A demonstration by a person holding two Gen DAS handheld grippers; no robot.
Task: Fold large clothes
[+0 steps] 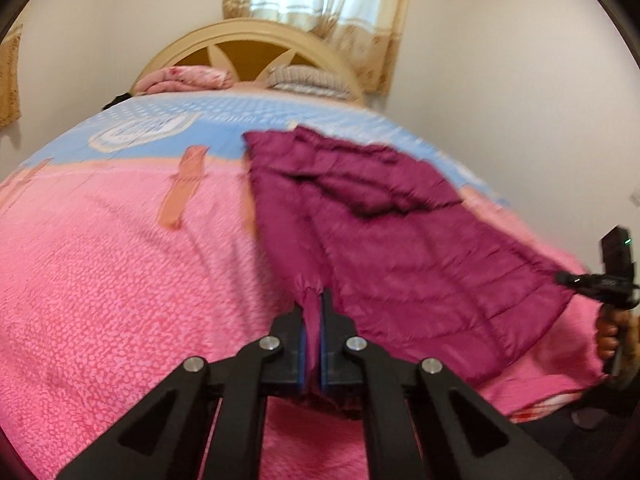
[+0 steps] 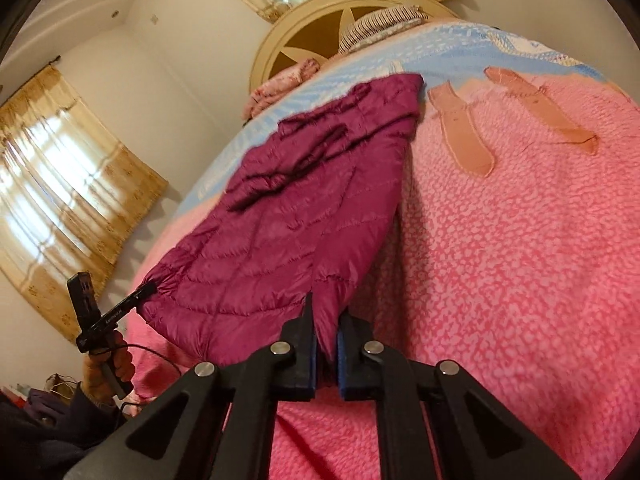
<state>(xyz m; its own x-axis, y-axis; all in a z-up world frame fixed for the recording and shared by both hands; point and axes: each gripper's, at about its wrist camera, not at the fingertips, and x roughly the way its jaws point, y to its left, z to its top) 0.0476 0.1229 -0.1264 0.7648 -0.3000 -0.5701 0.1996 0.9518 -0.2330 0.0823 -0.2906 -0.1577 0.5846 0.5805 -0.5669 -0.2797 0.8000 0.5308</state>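
Note:
A maroon quilted jacket (image 1: 384, 232) lies lengthwise on the pink bed cover, its near hem lifted. My left gripper (image 1: 314, 300) is shut on one hem corner. The right gripper shows in this view (image 1: 564, 278) at the far right, shut on the other hem corner. In the right wrist view the jacket (image 2: 288, 208) stretches away, my right gripper (image 2: 326, 312) is shut on its hem, and the left gripper (image 2: 148, 288) pinches the left corner. An upper part of the jacket lies folded over near the far end.
The bed cover is pink (image 1: 120, 280) with a blue band (image 1: 224, 124) toward the headboard (image 1: 248, 46). Folded bedding (image 1: 188, 78) and a striped pillow (image 1: 308, 80) lie at the head. Curtained windows (image 2: 60, 168) stand behind and beside the bed.

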